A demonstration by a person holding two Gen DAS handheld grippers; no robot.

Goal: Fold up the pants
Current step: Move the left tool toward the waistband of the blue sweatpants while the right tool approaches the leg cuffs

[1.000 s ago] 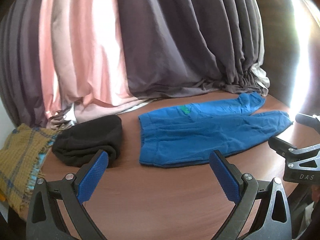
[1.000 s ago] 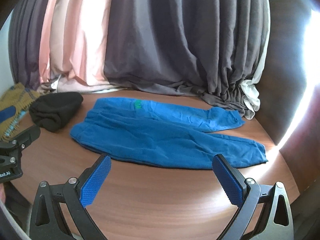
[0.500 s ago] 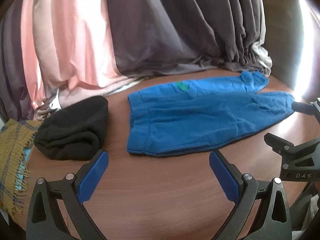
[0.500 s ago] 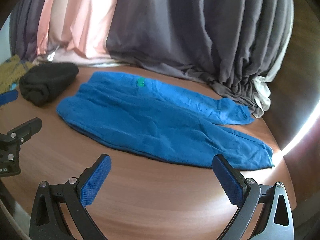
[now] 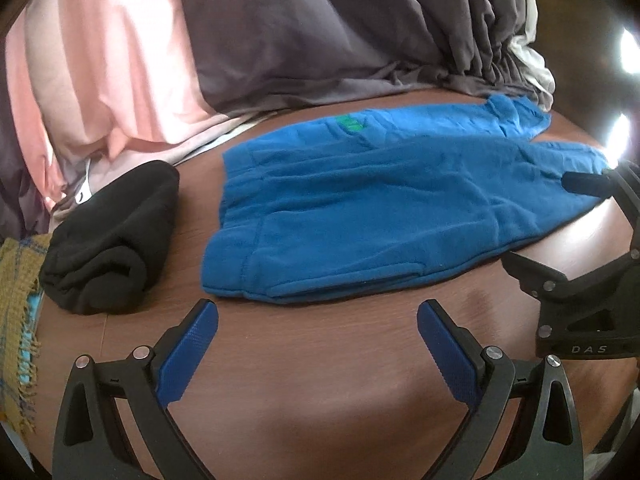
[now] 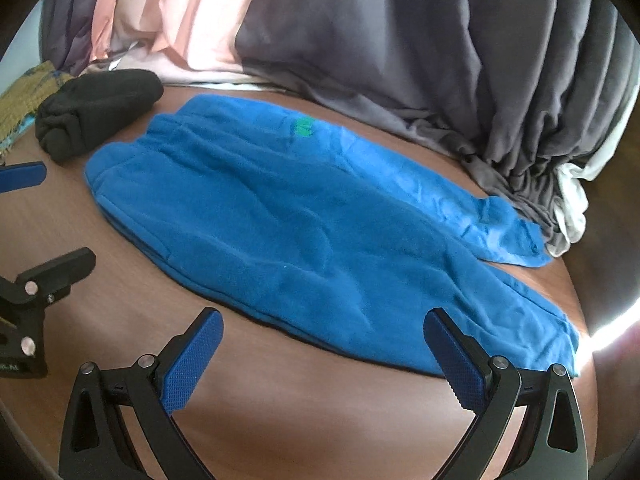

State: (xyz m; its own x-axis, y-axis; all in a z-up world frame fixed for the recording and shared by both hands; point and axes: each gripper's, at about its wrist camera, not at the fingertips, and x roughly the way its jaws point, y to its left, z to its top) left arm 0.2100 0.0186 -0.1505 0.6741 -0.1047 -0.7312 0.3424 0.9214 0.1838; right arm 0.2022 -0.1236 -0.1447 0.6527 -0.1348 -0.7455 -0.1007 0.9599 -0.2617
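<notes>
Blue pants (image 5: 360, 208) lie flat on a round brown table (image 5: 320, 380), waistband to the left, both legs stretched right; they also show in the right wrist view (image 6: 320, 232). A small green mark (image 6: 303, 127) sits near the waist. My left gripper (image 5: 318, 316) is open and empty, just in front of the waistband's near edge. My right gripper (image 6: 322, 328) is open and empty, at the near edge of the front leg, its right fingertip over the fabric near the cuff. Each gripper shows at the side of the other's view.
A rolled black garment (image 5: 112, 240) lies left of the pants. A yellow plaid cloth (image 5: 18, 320) hangs at the table's left edge. Grey and pink curtains (image 5: 280, 32) drape onto the table's back. The table edge curves close on the right (image 6: 584, 340).
Both grippers have moved forward and lower toward the pants, which now fill more of each view. Both stay open. The pants have not moved.
</notes>
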